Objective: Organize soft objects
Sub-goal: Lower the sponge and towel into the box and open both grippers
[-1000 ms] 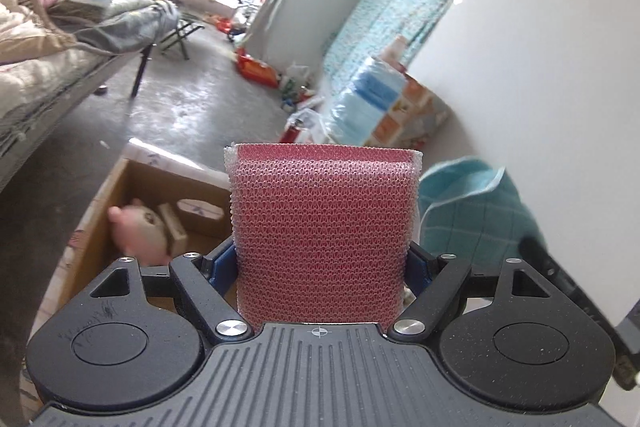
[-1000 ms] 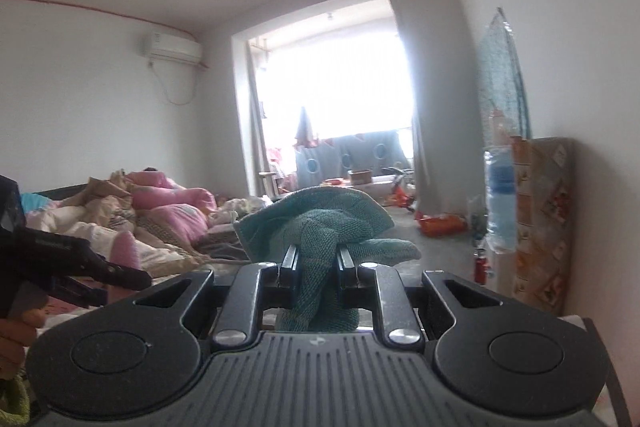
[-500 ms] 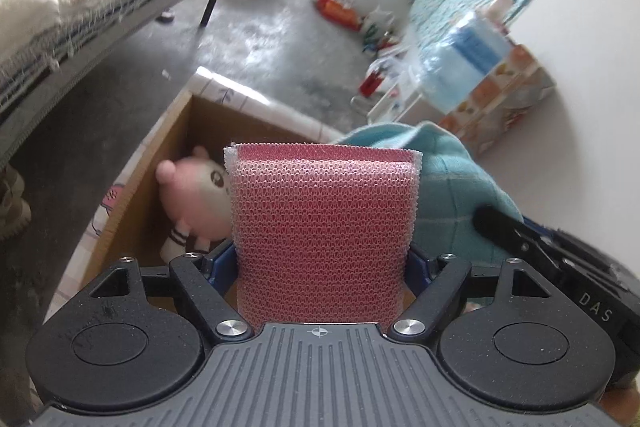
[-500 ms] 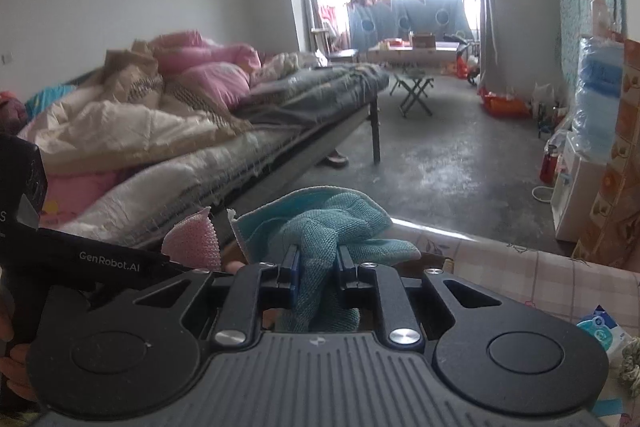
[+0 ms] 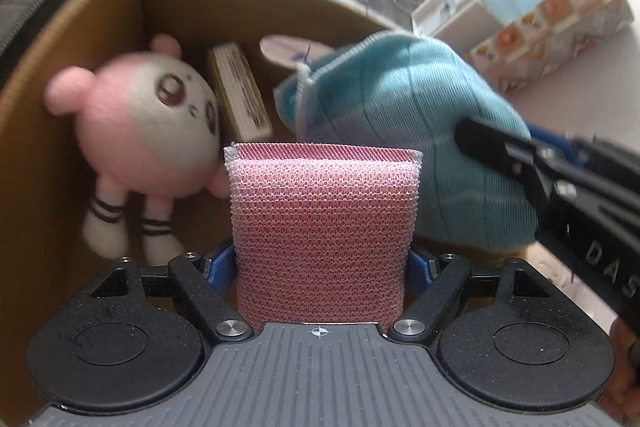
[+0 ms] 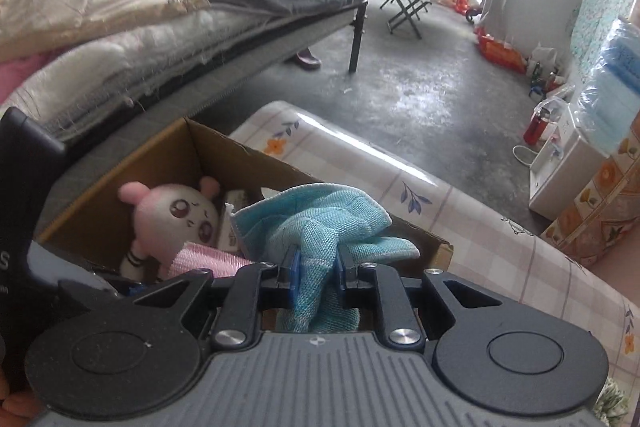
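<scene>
Right tongs [image 5: 520,155] lettered "DAS", gripping cloth [image 5: 400,107]

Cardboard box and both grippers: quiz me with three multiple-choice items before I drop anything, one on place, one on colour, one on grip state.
1. Where is the plush toy?
A. On the bed
B. Inside the cardboard box
C. On the floor

2. What colour is the mesh sponge in the left gripper?
A. Pink
B. Yellow
C. Green

3. What state is the right gripper in?
A. Open and empty
B. Shut on nothing
C. Shut on the teal cloth

Answers:
1 B: the toy lies against the box's inner wall, in both wrist views.
2 A: the netted block between the left fingers is pink.
3 C: the right fingers pinch a bunched fold of the cloth, which spills out on both sides.
</scene>
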Available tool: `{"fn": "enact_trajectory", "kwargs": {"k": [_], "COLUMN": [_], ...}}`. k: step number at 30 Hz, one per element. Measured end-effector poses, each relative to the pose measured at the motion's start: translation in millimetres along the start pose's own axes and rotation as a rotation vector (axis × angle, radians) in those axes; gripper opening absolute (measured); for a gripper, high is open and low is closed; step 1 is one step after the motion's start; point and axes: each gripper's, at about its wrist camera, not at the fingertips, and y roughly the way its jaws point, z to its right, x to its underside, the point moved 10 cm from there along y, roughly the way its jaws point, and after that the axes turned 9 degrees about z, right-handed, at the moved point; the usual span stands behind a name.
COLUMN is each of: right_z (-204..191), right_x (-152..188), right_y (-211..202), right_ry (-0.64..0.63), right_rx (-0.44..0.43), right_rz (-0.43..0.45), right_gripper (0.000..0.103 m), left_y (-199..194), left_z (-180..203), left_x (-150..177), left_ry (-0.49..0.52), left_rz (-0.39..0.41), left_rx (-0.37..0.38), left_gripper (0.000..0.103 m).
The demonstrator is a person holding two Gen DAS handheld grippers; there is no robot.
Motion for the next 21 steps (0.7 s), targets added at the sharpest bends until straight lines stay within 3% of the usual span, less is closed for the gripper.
{"fn": "enact_trajectory", "kwargs": {"k": [8, 11, 14, 21], "right_z": [0, 2, 6, 17], "right_x": [12, 18, 15, 0], "right_y": [32, 37, 31, 11], "right_ry": [-0.039, -0.024, -0.029, -0.028], "right_rx": [-0.014, -0.013, -0.005, 0.026], "right_rz": [-0.111, -0.149, -0.122, -0.044], "right_gripper": [0.022, 0.034, 0.044, 0.042], "left_y": [21, 26, 23, -3], "left_z": [-5, -12, -17, -25], "left_x": [12, 16, 17, 10], "left_ry": [0.030, 0.018, 0.006, 0.005], "left_rz": [-0.085, -0.113, -0.113, -0.058], "left_rx": [-0.041, -0.055, -0.050, -0.021], "left_gripper": [0.084, 0.087, 0.091, 0.092]}}
